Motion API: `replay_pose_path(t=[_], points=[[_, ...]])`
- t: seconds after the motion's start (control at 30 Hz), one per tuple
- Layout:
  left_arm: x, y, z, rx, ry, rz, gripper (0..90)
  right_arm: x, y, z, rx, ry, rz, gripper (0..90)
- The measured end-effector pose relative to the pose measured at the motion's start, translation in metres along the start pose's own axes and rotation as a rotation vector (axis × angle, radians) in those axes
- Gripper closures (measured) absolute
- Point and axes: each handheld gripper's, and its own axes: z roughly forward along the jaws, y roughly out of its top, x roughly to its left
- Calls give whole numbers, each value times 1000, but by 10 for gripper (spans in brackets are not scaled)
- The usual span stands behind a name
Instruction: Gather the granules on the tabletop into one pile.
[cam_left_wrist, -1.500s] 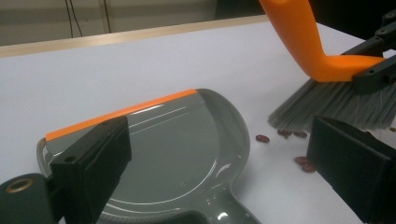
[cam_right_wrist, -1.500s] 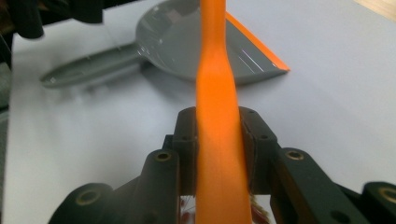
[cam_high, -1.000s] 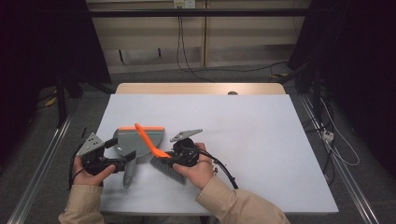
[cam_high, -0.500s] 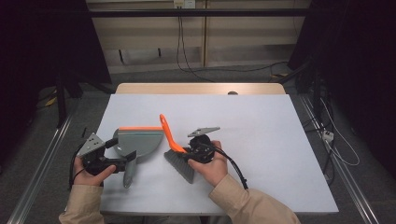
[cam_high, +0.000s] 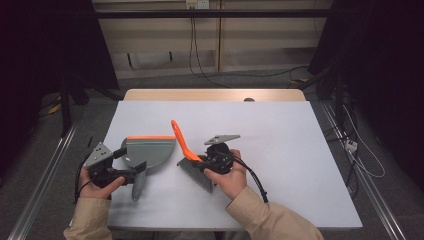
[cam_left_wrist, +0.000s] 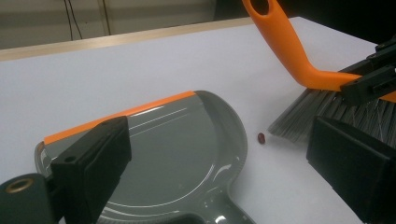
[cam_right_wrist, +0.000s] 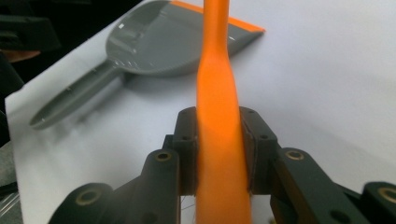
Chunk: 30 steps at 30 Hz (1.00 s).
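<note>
A grey dustpan (cam_high: 150, 151) with an orange lip lies flat on the white table (cam_high: 290, 135), its handle pointing toward the person. My left gripper (cam_high: 131, 171) stands open, its jaws wide apart on either side of the dustpan's (cam_left_wrist: 177, 154) handle end. My right gripper (cam_high: 204, 161) is shut on the orange handle of a hand brush (cam_high: 181, 141). The grey bristles (cam_high: 196, 173) rest on the table just right of the pan. In the right gripper view the handle (cam_right_wrist: 218, 93) runs straight up between the jaws of the right gripper (cam_right_wrist: 219, 140). A small red bean (cam_left_wrist: 261, 137) lies between pan and bristles (cam_left_wrist: 322, 112).
The table's right half and far side are bare white surface. A wooden strip (cam_high: 215, 95) edges the far side. Cables (cam_high: 252, 180) trail from the right gripper toward the front edge. Metal rails (cam_high: 45, 170) run along the floor beside the table.
My right gripper has carried the brush to the right, off the dustpan, and its handle now tilts up and away. The left gripper and the pan have stayed put.
</note>
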Motion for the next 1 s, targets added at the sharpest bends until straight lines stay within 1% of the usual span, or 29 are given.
replay_pose_path(t=[0.1,0.17,0.2,0.27,0.33,0.4,0.5,0.7,1.0], points=[[1,0,0,2,-2,0,65,8,6,8,1,15,-5,713],[1,0,0,2,-1,1,65,12,9,17,19,5,-20,714],[1,-1,0,1,-2,-3,65,12,10,23,22,6,-17,714],[1,-1,0,2,-2,-2,65,10,11,32,28,18,20,714],[1,-1,0,3,-2,-1,65,7,13,38,20,-6,29,713],[2,-1,0,3,-3,-2,65,2,14,40,24,-20,50,712],[2,-1,0,3,-1,-3,65,-5,12,36,29,-33,73,710],[0,-1,2,5,-4,-3,65,-22,3,19,22,-59,128,708],[0,-2,2,12,-4,4,65,-36,-5,-3,17,-111,137,707]])
